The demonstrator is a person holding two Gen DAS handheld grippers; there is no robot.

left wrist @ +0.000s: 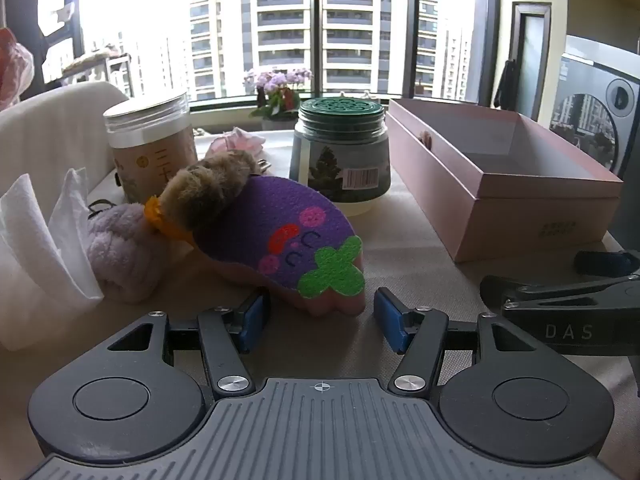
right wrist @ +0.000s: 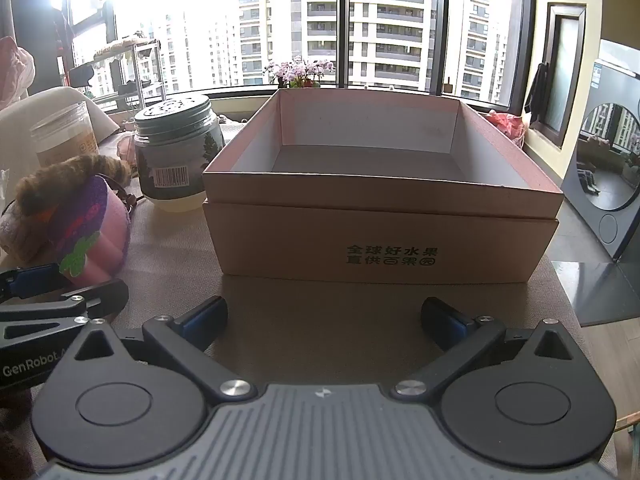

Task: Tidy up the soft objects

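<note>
A purple sponge with a green leaf and pink base lies tilted on the table, its near end just ahead of my left gripper. That gripper is open, its blue pads on either side of the sponge's tip without touching it. A brown furry toy with an orange band rests on the sponge, and a lilac plush roll lies to its left. An open pink box sits empty in front of my right gripper, which is open with nothing between its fingers. The sponge shows at the left of the right wrist view.
A green-lidded jar and a clear-lidded jar stand behind the soft things. White tissue lies at the far left. The pink box stands to the right, and the right gripper's arm beside it. Windows lie beyond.
</note>
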